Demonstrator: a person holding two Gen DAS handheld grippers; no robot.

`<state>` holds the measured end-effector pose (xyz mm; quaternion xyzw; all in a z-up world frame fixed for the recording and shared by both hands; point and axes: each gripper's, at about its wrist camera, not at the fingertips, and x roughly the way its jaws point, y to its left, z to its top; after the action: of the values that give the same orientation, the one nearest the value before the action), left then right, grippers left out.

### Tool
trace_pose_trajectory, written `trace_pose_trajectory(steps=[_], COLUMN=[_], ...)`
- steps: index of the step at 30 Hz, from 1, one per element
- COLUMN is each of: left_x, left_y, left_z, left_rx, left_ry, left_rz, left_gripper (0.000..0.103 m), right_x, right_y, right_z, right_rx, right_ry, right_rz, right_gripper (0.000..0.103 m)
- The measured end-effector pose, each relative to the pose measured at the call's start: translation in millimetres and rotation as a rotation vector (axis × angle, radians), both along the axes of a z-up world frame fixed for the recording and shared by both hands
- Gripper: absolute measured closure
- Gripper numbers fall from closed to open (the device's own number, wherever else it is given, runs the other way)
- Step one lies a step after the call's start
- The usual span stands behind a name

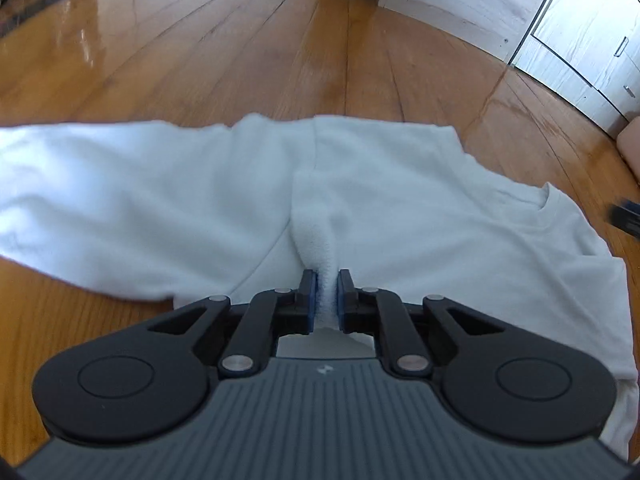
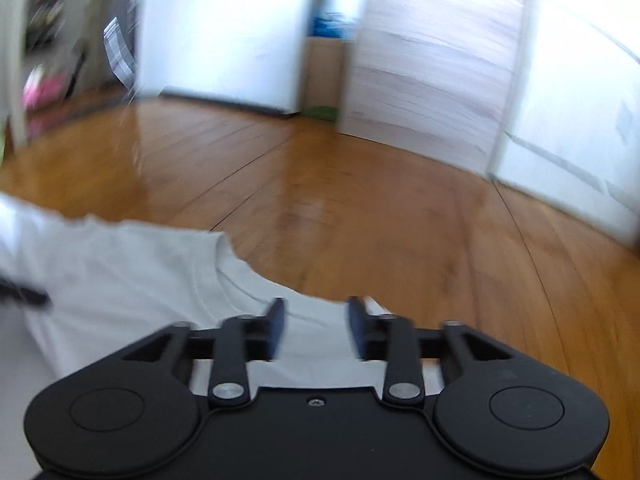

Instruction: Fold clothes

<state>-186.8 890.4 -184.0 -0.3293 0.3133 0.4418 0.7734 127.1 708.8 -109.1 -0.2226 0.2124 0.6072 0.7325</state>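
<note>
Shirt (image 1: 400, 200): white, spread on wood floor (image 1: 240, 60) | your left gripper (image 1: 327, 280): pinching a shirt fold | your right gripper (image 2: 316, 312): spread over shirt's near edge, gripping nothing

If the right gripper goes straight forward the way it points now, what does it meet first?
Probably the white T-shirt: the open right gripper points down over its edge near the collar. The wooden floor lies just beyond; blur leaves the depth uncertain.
</note>
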Motion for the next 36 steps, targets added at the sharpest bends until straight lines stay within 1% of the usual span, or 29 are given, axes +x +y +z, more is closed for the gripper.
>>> trace_pose_trajectory(steps=[1,3,5,6,7,8,9,10,11,12,13,14,16,18,20,23,24,25,26,29,30,33,36], left_x=[0,0,0,-1,-3,-5,-11,-20,-33,-46,-63,-83,-128,-175,-220,-273,-288,-297,-303,-305,-306,-309,-318], left_y=[-2,-5,-6,-5,-5,-5,-6,-7,-7,-8,-8,-6,-4,-1,1,10,15,21,29,54,60,79,92], left_z=[1,2,2,3,4,6,10,15,21,26,32,36,41,41,37,24,20,16,14,9,7,0,-8], left_rx=[0.016,0.046,0.066,0.077,0.087,0.1,0.117,0.135,0.15,0.163,0.167,0.162,0.122,0.077,0.033,-0.012,-0.031,-0.037,-0.028,0.006,0.014,0.027,0.052], left_ry=[0.009,0.047,0.092,0.114,0.137,0.161,0.188,0.209,0.221,0.231,0.23,0.221,0.169,0.082,0.012,-0.094,-0.116,-0.122,-0.11,-0.003,0.025,0.103,0.141], left_rz=[-0.003,0.001,0.015,0.027,0.039,0.054,0.077,0.099,0.121,0.145,0.174,0.209,0.291,0.382,0.486,0.64,0.697,0.731,0.747,0.792,0.8,0.824,0.861], left_gripper=[0.09,0.086,0.081,0.078,0.077,0.078,0.076,0.07,0.064,0.053,0.05,0.049,0.043,0.042,0.041,0.037,0.037,0.037,0.037,0.034,0.033,0.033,0.033], right_x=[9,28,37,40,42,46,51,54,52,50,42,34,17,-4,-28,-70,-83,-96,-108,-132,-134,-144,-144], right_y=[-18,-54,-73,-81,-86,-92,-98,-98,-95,-93,-90,-87,-77,-64,-48,-24,-16,-9,-1,7,11,10,8], right_z=[-1,-4,-27,-38,-50,-54,-58,-56,-50,-44,-36,-27,-10,-1,3,0,-2,-6,-9,-14,-15,-16,-16], right_rx=[-0.01,-0.03,-0.148,-0.2,-0.25,-0.237,-0.222,-0.224,-0.229,-0.233,-0.21,-0.187,-0.128,-0.088,-0.07,-0.061,-0.068,-0.076,-0.084,-0.091,-0.093,-0.103,-0.116], right_ry=[0.038,0.115,0.15,0.138,0.109,0.089,0.069,0.066,0.017,-0.033,-0.07,-0.108,-0.052,0.026,0.093,0.13,0.138,0.15,0.162,0.179,0.176,0.163,0.138], right_rz=[-0.034,-0.102,-0.097,-0.097,-0.105,-0.141,-0.177,-0.236,-0.304,-0.373,-0.381,-0.387,-0.276,-0.163,-0.034,0.132,0.17,0.202,0.234,0.314,0.332,0.363,0.366], right_gripper=[0.05,0.05,0.051,0.051,0.053,0.048,0.047,0.047,0.048,0.048,0.048,0.048,0.048,0.047,0.047,0.047,0.047,0.047,0.047,0.047,0.047,0.047,0.047])
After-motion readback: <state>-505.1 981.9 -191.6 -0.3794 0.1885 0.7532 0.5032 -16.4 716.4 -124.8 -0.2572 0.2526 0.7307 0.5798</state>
